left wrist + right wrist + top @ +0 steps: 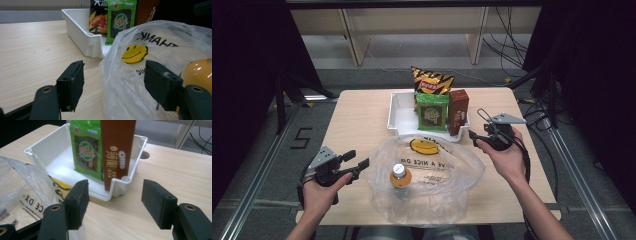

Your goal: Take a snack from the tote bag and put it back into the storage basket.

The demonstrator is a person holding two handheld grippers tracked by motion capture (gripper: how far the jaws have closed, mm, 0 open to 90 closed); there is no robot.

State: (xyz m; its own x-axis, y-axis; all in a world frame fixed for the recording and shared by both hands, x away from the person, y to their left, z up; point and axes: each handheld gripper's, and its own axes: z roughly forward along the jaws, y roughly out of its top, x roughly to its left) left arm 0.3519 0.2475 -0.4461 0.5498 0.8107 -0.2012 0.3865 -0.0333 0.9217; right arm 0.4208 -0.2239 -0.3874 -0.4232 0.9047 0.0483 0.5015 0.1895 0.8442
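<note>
- High view, left to right: left gripper [357, 162], fingers apart and empty, waits at nine o'clock of the plastic bag [432, 172], which already holds an upright orange bottle [400, 176].
- Right gripper [475, 138], fingers apart, faces the brown box [458, 111] standing long-axis vertical in the white tray [398, 112] at twelve o'clock; next it probably must close on it.

Light is falling from overhead, leaving the table [362, 115] bright while the floor and both sides of the high view are sinking into near-black. Glare is glinting off the plastic bag [432, 175] and the bottle [197, 75]. Shadows are staying soft. The gripper views are showing their near jaws slightly soft and grainy.
</note>
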